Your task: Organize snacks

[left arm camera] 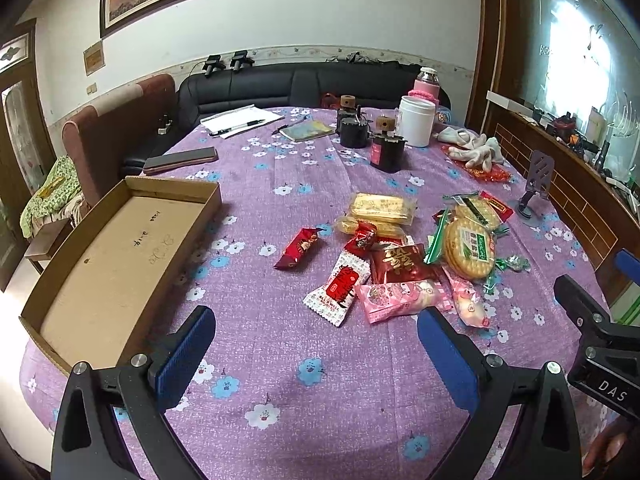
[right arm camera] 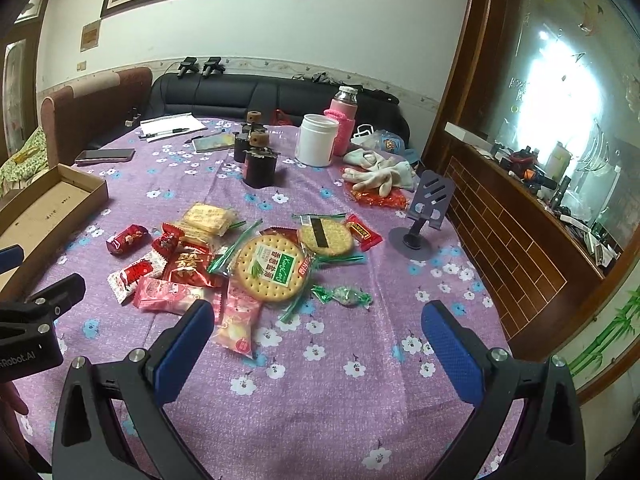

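Observation:
A pile of wrapped snacks lies mid-table: a large round cracker pack (left arm camera: 470,246) (right arm camera: 270,268), yellow biscuit packs (left arm camera: 380,208) (right arm camera: 210,218), a dark red packet (left arm camera: 400,262) (right arm camera: 186,266), pink packets (left arm camera: 396,298) (right arm camera: 168,294) and a lone red candy (left arm camera: 298,248) (right arm camera: 126,239). An empty cardboard box (left arm camera: 116,256) (right arm camera: 52,200) sits to the left. My left gripper (left arm camera: 316,344) hovers open in front of the pile, holding nothing. My right gripper (right arm camera: 318,338) is open too, just short of the pink packets and a green-wrapped candy (right arm camera: 344,295).
Further back stand black pots (left arm camera: 386,152), a white jar (left arm camera: 416,120), a pink flask (right arm camera: 344,120), white gloves (right arm camera: 380,172), a phone (left arm camera: 180,159), papers with pens (left arm camera: 236,120) and a grey phone stand (right arm camera: 424,216). A sofa and a wooden ledge border the purple flowered tablecloth (left arm camera: 288,384).

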`<state>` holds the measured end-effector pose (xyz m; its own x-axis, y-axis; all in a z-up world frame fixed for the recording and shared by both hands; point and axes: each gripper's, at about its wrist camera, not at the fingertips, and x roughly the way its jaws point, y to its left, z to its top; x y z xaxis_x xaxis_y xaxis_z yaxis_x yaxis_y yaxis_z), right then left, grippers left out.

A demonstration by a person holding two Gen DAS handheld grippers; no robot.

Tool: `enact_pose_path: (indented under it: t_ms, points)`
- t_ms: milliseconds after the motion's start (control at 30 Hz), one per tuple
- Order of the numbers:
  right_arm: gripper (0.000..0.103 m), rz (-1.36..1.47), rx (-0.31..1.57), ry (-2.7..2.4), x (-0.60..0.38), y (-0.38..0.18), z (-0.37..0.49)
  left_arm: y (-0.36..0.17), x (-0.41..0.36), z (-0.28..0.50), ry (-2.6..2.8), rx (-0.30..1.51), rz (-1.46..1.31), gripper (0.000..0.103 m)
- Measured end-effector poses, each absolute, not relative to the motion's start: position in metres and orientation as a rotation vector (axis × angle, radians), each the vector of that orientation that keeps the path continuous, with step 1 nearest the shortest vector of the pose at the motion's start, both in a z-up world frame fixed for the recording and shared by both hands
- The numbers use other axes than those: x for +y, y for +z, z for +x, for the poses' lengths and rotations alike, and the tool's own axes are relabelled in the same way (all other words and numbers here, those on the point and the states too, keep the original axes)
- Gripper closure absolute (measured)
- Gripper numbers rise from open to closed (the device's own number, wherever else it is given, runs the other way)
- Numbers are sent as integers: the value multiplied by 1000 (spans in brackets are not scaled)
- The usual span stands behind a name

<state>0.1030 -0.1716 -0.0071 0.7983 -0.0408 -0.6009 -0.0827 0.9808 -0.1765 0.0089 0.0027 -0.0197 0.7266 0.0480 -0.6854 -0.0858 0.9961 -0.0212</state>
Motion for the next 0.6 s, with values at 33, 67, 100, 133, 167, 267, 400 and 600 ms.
enact_pose_path:
  t_ms: [33, 67, 100, 133, 167, 267, 400, 600]
  points:
    - [0, -198, 649, 23, -172, -8, 104, -21, 3, 10, 74, 756, -52, 1]
    - [0, -198, 650, 23, -172, -9, 105, -22, 3, 11, 75, 759, -51, 1]
    - [0, -200, 650, 22, -172, -9, 106, -23, 3, 12, 74, 764, -51, 1]
    - [0, -204, 651, 19, -172, -10, 107, -24, 3, 13, 74, 768, -51, 1]
    - [0, -207, 652, 17, -172, -11, 107, -26, 3, 14, 74, 773, -52, 1]
    - [0, -213, 655, 12, -171, -12, 110, -30, 4, 18, 73, 788, -58, 1]
    - [0, -219, 660, 7, -171, -15, 112, -33, 5, 21, 73, 796, -59, 1]
    - [0, -231, 660, -3, -170, -17, 114, -36, 5, 23, 72, 806, -55, 1]
